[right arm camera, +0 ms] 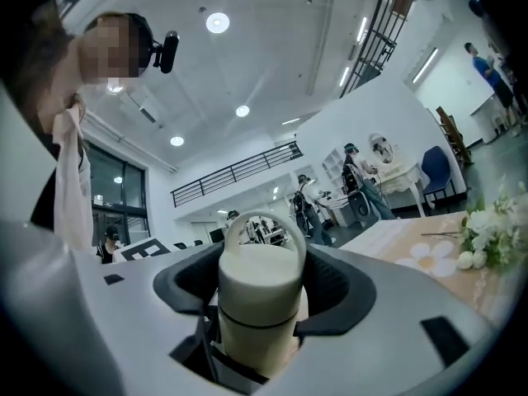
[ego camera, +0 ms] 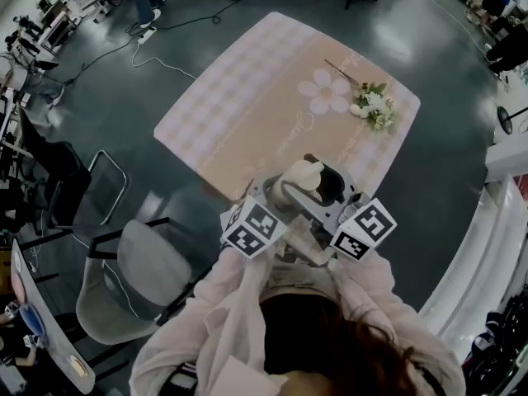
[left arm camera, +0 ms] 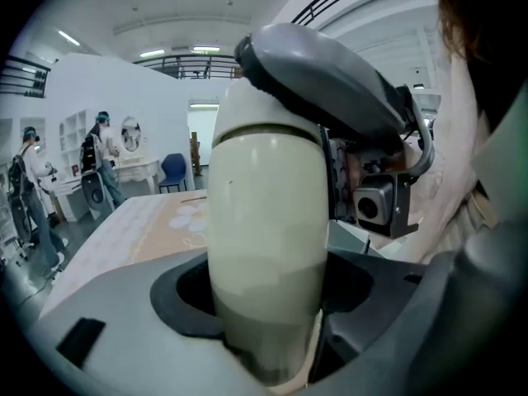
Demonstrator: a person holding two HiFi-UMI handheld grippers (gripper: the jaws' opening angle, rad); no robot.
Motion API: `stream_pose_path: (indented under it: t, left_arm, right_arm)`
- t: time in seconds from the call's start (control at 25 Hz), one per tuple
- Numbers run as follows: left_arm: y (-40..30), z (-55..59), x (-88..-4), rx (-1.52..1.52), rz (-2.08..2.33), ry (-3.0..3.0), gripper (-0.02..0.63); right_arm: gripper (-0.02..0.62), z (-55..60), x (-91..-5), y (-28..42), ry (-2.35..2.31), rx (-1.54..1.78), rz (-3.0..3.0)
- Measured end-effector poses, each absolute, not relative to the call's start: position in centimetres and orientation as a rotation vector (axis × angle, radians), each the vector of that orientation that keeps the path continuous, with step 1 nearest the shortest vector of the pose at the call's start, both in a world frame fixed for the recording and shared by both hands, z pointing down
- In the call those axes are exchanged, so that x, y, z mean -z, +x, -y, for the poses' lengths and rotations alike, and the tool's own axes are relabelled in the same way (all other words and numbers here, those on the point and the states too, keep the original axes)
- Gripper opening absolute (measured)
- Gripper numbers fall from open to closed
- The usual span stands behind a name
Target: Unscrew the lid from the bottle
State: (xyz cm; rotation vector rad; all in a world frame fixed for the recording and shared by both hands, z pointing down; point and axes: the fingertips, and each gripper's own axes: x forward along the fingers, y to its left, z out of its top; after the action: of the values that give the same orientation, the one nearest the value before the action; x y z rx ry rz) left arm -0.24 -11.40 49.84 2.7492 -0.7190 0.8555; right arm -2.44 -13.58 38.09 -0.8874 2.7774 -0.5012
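Over tablecloth (ego camera: 247,106) edge | left gripper (left arm camera: 268,304) fingers (left arm camera: 177,295) clamp bottle (left arm camera: 264,213) | right gripper (right arm camera: 261,304) fingers (right arm camera: 334,291) clamp lid (right arm camera: 260,279) | cloth script (ego camera: 304,126) illegible

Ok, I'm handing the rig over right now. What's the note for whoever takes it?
Left gripper: shut on the bottle, which is held in the air by the near edge of the table.
Right gripper: shut on the lid.
Done: both grips set. The lid sits on the bottle; I can't tell whether it is loosened.
Left: probably turn the lid off with the right gripper while the left holds the bottle firm.
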Motion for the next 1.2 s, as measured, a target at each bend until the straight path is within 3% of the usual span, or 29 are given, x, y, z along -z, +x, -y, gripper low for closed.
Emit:
stream_pose_path:
  t: [0.96, 1.2]
  left_arm:
    - [1.4, 5.0, -45.1, -0.477, -0.264, 2.821, 0.318]
    - [1.6, 6.8, -45.0, -0.452, -0.106, 2.845, 0.318]
  right_arm:
    - [0.307, 8.5, -34.2, -2.2, -0.206, 0.263, -2.92]
    - [0.313, 10.1, -34.2, -1.8, -0.334, 0.324, -2.863]
